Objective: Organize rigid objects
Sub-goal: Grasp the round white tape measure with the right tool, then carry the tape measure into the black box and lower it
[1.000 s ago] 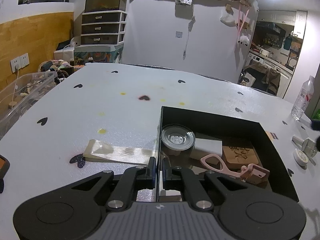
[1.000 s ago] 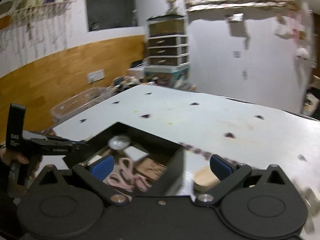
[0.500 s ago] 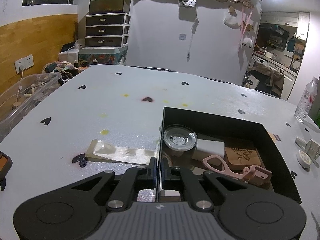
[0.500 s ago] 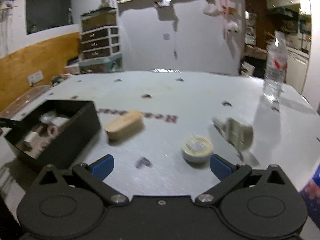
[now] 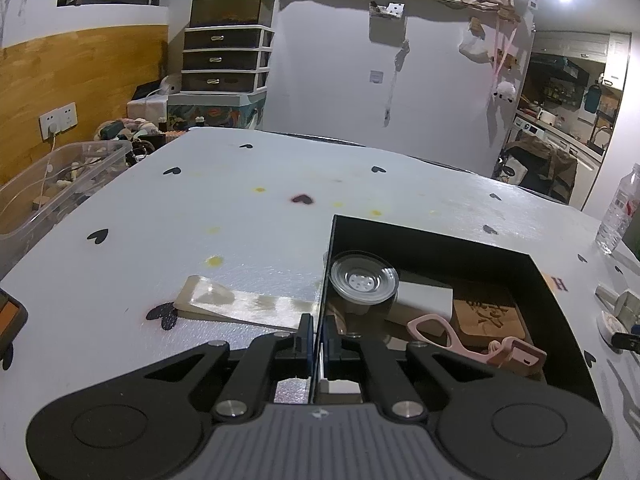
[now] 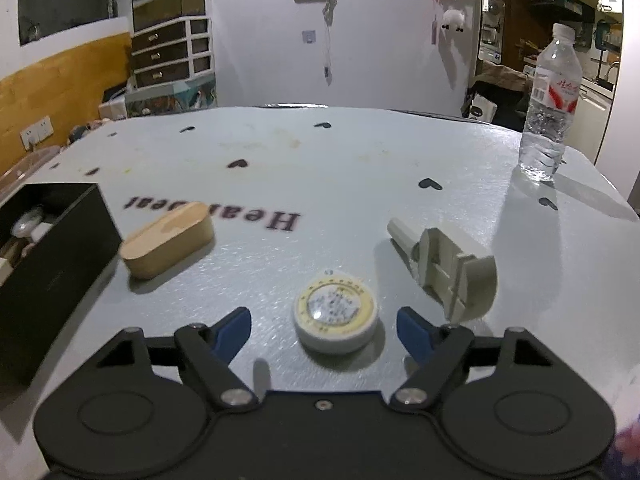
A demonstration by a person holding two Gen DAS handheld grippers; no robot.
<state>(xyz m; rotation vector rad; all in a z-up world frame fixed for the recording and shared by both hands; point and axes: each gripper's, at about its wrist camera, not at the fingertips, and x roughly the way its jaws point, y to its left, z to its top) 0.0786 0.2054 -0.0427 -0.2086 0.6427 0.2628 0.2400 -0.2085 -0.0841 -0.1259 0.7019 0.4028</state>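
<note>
A water bottle (image 6: 551, 104) is standing upright near the far right edge of the white table (image 6: 360, 152). A clear plastic bin (image 5: 52, 184) is sitting beside the table's left edge. A drawer unit (image 5: 226, 58) is standing against the far wall, carrying a glass tank (image 5: 232, 4).

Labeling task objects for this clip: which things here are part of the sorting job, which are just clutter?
Job:
black box, wall pinched by shut left gripper
round tin, between closing right gripper pads, not yet touched
wooden block
beige plastic part

Lying about:
water bottle
clear bin
drawer unit
</note>
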